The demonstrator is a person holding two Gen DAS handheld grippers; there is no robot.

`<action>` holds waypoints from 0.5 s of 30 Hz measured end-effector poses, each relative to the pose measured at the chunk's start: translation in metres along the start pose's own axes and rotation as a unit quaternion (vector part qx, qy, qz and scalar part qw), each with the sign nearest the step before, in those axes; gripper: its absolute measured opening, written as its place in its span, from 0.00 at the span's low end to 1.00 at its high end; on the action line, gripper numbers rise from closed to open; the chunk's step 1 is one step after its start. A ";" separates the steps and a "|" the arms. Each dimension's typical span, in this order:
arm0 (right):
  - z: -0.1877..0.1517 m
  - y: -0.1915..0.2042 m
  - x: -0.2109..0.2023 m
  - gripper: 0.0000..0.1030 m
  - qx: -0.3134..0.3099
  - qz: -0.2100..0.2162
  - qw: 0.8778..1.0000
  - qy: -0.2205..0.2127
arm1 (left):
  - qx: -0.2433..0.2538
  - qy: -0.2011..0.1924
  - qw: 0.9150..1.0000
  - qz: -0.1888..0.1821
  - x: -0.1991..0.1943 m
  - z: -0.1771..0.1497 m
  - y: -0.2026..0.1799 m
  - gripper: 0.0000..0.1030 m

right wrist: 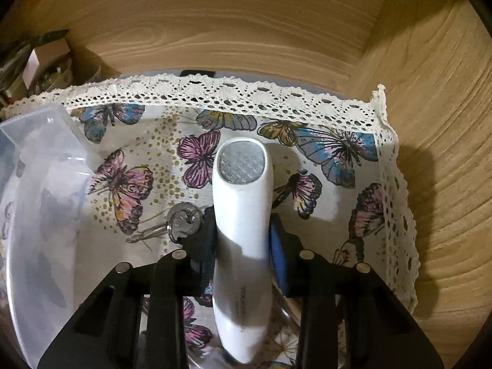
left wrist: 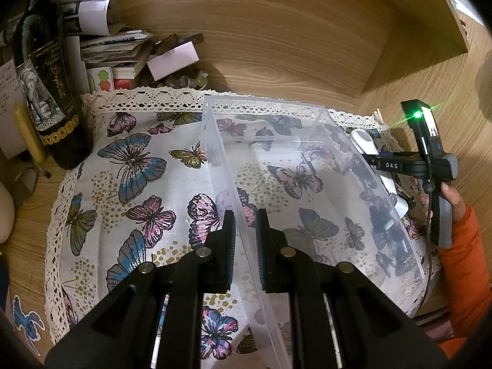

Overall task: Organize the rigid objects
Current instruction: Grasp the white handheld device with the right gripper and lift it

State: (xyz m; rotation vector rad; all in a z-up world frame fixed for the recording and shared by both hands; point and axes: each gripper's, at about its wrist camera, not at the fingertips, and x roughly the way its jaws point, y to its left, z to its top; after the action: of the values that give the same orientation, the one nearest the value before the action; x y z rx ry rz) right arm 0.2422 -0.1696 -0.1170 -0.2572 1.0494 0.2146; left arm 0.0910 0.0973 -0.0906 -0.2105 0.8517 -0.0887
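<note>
Left tongs: closed on the near wall of the clear box.
Right tongs: gripping the white device, lens end pointing ahead.
Keys: just left of the right tongs, on the butterfly cloth.

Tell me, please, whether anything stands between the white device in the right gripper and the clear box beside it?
Nothing visible does. The white device, clamped in the right gripper, sits just right of the clear box, whose top is open. Only the box's near wall must be cleared; keys lie low on the cloth.
</note>
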 end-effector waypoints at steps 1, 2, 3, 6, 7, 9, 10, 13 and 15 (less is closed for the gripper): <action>-0.001 0.001 -0.005 0.29 -0.001 -0.004 1.000 -0.007 | 0.001 0.000 1.000 0.000 0.000 0.000 0.000 0.12; -0.002 0.002 -0.012 0.29 -0.002 -0.006 1.000 -0.019 | 0.001 0.000 1.000 0.001 0.000 0.000 -0.001 0.12; -0.001 0.006 -0.020 0.29 -0.002 -0.007 1.000 -0.025 | 0.002 0.000 1.000 0.001 0.000 0.001 -0.001 0.12; -0.001 0.011 -0.047 0.29 -0.003 -0.009 0.998 -0.056 | 0.004 -0.001 1.000 0.002 0.000 0.001 -0.001 0.12; 0.000 0.012 -0.053 0.29 -0.003 -0.008 0.998 -0.063 | 0.005 -0.001 1.000 0.003 0.000 0.001 -0.002 0.12; 0.001 0.018 -0.072 0.29 -0.006 -0.006 0.996 -0.085 | 0.006 -0.002 1.000 0.004 0.000 0.000 -0.002 0.12; 0.001 0.022 -0.085 0.29 -0.008 -0.005 0.995 -0.100 | 0.007 -0.003 1.000 0.006 -0.001 0.000 -0.002 0.12; 0.002 0.030 -0.112 0.29 -0.018 0.005 0.992 -0.127 | 0.013 -0.007 1.000 0.012 -0.001 -0.001 -0.005 0.12; 0.003 0.025 -0.120 0.29 -0.028 0.009 0.989 -0.143 | 0.017 -0.009 1.000 0.014 -0.002 -0.002 -0.006 0.12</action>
State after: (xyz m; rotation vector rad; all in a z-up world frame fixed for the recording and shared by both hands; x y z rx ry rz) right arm 0.1790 -0.1512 -0.0135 -0.2600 0.7632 0.2890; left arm 0.0883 0.0915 -0.0890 -0.1675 0.8347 -0.0738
